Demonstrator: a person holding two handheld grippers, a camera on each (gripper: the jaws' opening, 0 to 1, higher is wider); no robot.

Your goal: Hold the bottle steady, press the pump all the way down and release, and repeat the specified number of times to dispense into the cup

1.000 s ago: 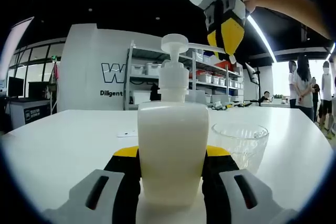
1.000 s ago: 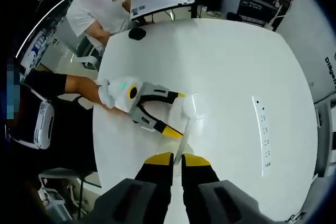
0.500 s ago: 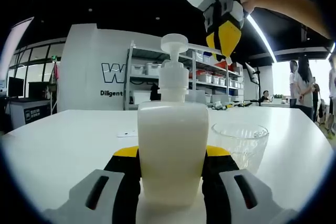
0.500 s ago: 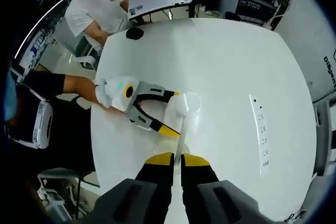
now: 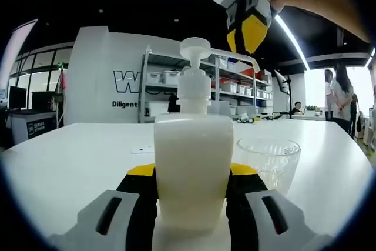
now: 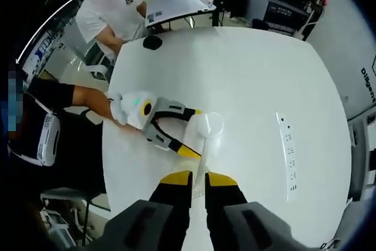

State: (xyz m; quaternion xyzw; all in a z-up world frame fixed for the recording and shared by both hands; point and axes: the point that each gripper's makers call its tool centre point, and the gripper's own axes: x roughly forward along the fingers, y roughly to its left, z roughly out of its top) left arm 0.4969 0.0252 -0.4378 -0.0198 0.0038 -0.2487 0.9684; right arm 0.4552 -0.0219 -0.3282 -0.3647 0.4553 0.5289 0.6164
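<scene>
The white plastic pump bottle with creamy liquid (image 5: 193, 166) stands upright between the jaws of the left tongs (image 5: 192, 183), which are closed on its body. Its white pump head (image 5: 195, 48) is fully up. The clear glass cup (image 5: 268, 160) stands just beside these tongs, under the spout. The right tongs (image 5: 248, 33) hang above the spout with jaws almost together, holding nothing. I judge they should come straight down on the head, press fully, then release, while the bottle stays firm on the white bench (image 6: 252, 86).
</scene>
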